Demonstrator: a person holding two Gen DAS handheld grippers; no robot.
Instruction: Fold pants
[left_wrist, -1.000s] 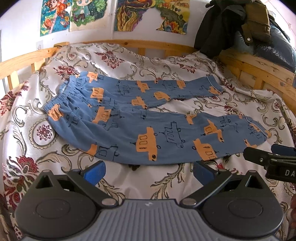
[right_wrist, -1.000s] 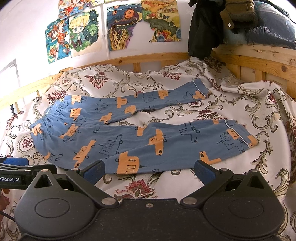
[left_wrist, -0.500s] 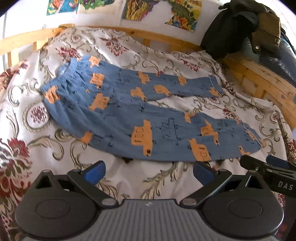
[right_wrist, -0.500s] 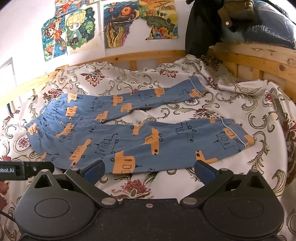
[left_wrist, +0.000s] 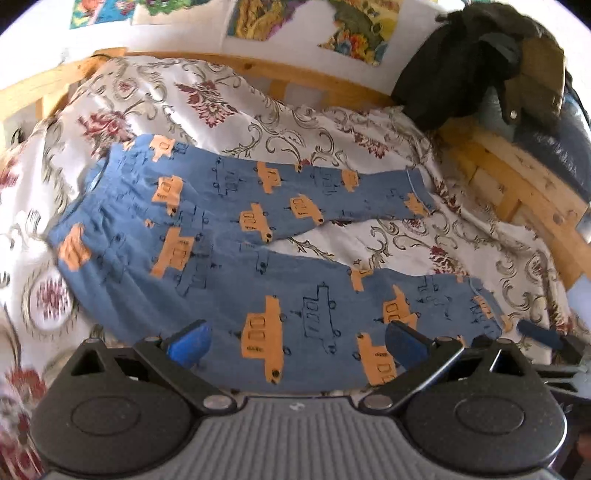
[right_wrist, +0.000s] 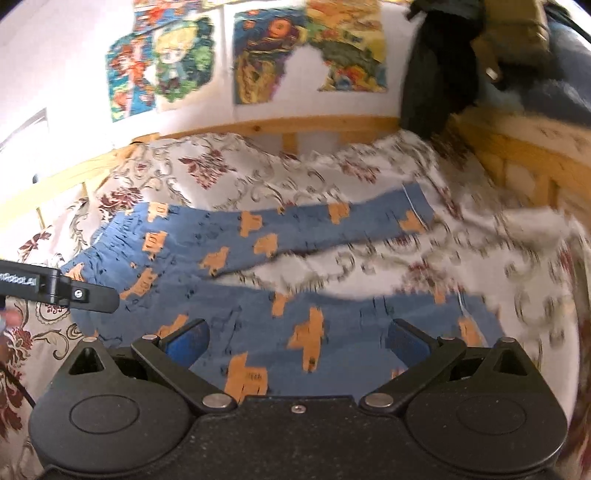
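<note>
The left gripper is hanging over the near leg of the pants with its jaws spread wide and nothing between them; its blue pads are sitting apart over the cloth, and whether they are touching it cannot be told. The right gripper is hanging released in the same way, jaws wide, above the near leg closer to the cuff end — its view is smeared with blur. In the right wrist view, one black finger of the left gripper is reaching in from the left edge over the hip area.

The pants are lying flat and unfolded on the bedspread, waistband to the left, both legs running to the right and splaying apart so that a wedge of bedspread is showing between them. The fabric is blue, printed with orange vehicle shapes and dark outline drawings of the same; a pale line is running across each cuff.

The bedspread is cream with dark red flowers and grey scrolls. A wooden bed frame is running behind, a dark jacket is hanging at its right corner, and colourful posters are showing on the wall.
</note>
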